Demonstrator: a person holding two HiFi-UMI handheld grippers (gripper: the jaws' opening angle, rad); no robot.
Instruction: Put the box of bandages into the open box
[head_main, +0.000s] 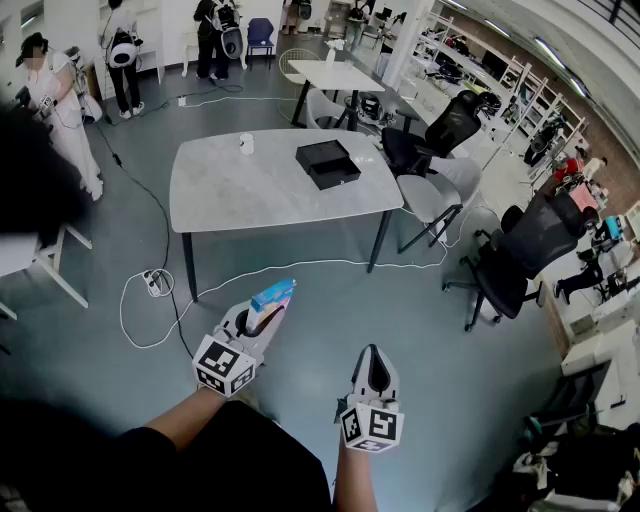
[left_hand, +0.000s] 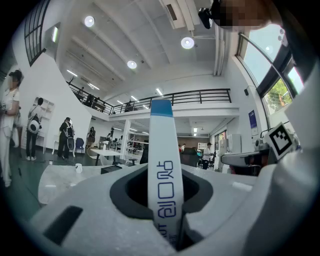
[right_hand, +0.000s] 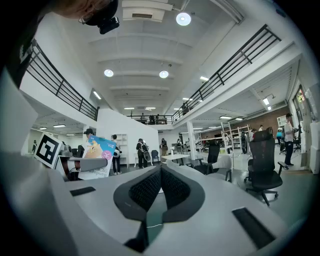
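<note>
item 1, left gripper (head_main: 266, 318): your jaws stand only a little apart, pressed on the thin sides of the box of bandages (head_main: 272, 296). the blue-and-white carton sits edge-on between the pads and pokes out past the tips. place: lower centre of the head view, over bare floor.

item 2, right gripper (head_main: 373, 354): jaws drawn together with nothing between them. place: lower centre, just right of the left gripper and not touching it.

item 3, open box (head_main: 328, 163): black and shallow, resting on the grey table (head_main: 230, 195) towards its right end, upper centre of the frame. its inside is too small to read.

item 4, white cup (head_main: 246, 144): on the same table, left of the open box and apart from it.

item 5, surroundings: office chairs (head_main: 520, 250) at the right, people (head_main: 125, 45) at the upper left, a white cable (head_main: 300, 268) looping across the floor below the table.

status: the pick-up looks done, since you have the carton in hand. it is well apart from the open box. judged left to do: carry it to the table, lower it into the open box, let go.
</note>
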